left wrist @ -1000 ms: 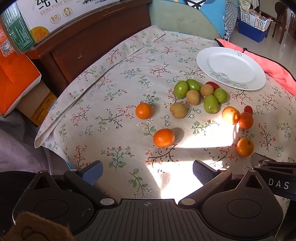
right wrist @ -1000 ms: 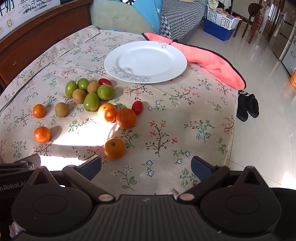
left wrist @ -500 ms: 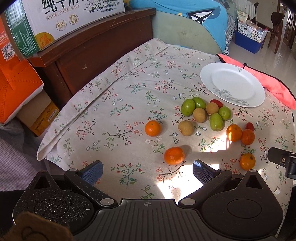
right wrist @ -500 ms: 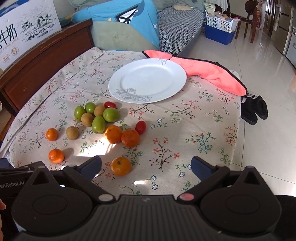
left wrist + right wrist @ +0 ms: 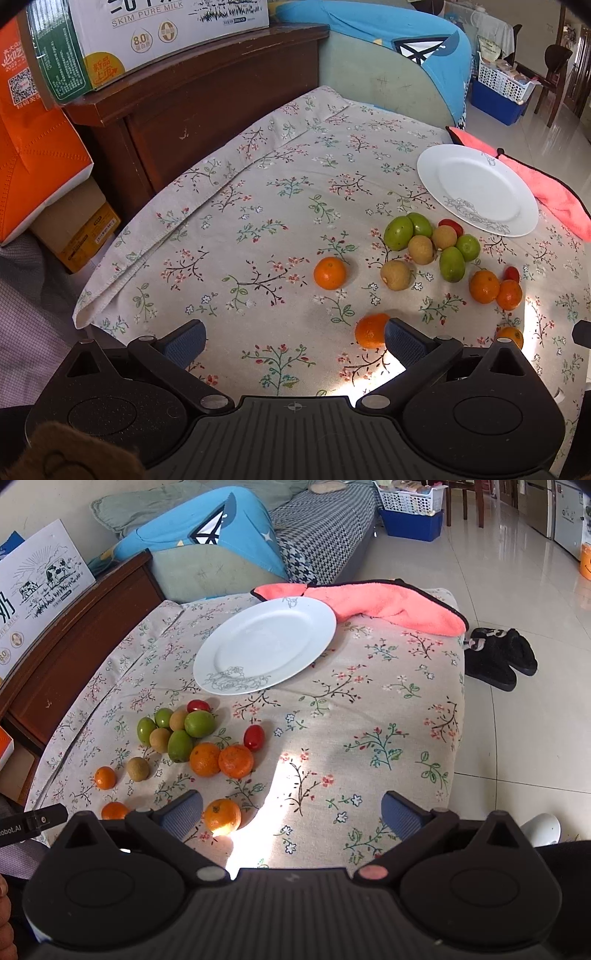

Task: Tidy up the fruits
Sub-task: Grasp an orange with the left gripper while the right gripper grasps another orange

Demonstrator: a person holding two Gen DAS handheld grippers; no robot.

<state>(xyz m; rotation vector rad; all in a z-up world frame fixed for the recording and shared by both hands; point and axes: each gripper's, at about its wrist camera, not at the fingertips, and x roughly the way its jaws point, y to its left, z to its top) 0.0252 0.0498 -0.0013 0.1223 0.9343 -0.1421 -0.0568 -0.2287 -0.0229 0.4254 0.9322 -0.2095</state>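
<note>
Two claws hover over the floral-clothed desk (image 5: 369, 709), each with its blue pads spread wide and nothing between them. The left claw (image 5: 293, 341) has one orange (image 5: 370, 330) partly hidden behind its right pad (image 5: 400, 341), so whether pad and fruit touch cannot be told. The right claw (image 5: 291, 814) has another orange (image 5: 222, 815) just beside its left pad (image 5: 181, 814), half in a patch of sun; a further orange (image 5: 114, 809) at 9 o'clock is cut off by the claw body.

Outward from the left claw, a lone orange (image 5: 330, 273) lies at 12 o'clock on open cloth, with a brown fruit (image 5: 396, 275) at 1 o'clock. Beyond that sits a tight cluster of green and brown fruits (image 5: 430, 240), and a red tomato (image 5: 451, 226) half hidden behind them. Two touching oranges (image 5: 495, 290) lie at 2 o'clock, with a second tomato (image 5: 512, 273) peeping over them.

The white plate (image 5: 266, 646) lies at 12 o'clock from the right claw, bare, its far rim resting on a pink towel (image 5: 391, 605). Open cloth stretches from the right claw to the desk's right edge at 3 o'clock, where the floor drops away and black slippers (image 5: 498, 657) lie. In the left view a dark wooden cabinet (image 5: 207, 107) bounds the desk at 11 o'clock, carrying a milk carton box (image 5: 147, 33).
</note>
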